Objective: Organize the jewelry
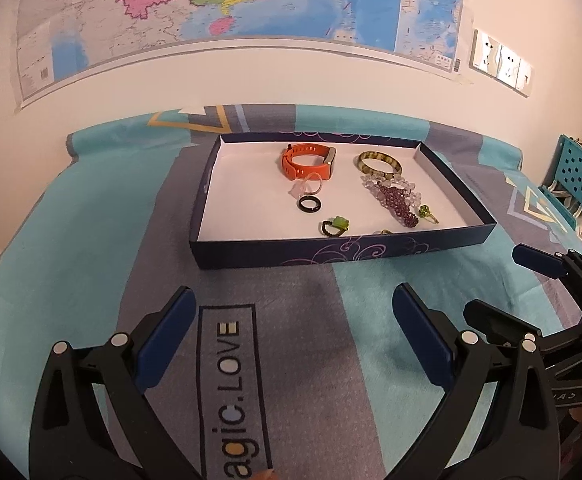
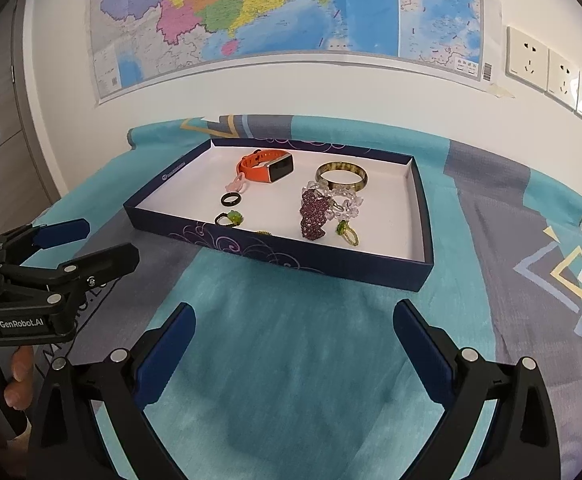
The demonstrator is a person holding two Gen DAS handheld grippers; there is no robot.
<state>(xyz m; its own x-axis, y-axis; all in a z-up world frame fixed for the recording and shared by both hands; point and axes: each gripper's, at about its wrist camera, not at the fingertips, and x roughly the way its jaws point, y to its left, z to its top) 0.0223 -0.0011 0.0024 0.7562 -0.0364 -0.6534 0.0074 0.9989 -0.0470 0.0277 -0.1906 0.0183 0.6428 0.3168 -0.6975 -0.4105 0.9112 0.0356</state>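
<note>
Teal and grey bedding [image 1: 91, 240] covers the surface below a wall map [image 2: 251, 20]. Nearest, the left gripper [image 1: 295, 330] and the right gripper [image 2: 293, 342] hover over the cloth, jaws spread wide with nothing between them. At twelve o'clock from both lies a dark blue box [image 1: 331, 254]. Inside it, near to far: a green ring [image 1: 335, 227], a black ring [image 1: 310, 204], purple beads [image 1: 397, 200], then an orange watch [image 1: 307, 162] and a brown bangle [image 1: 379, 162] at one o'clock.
</note>
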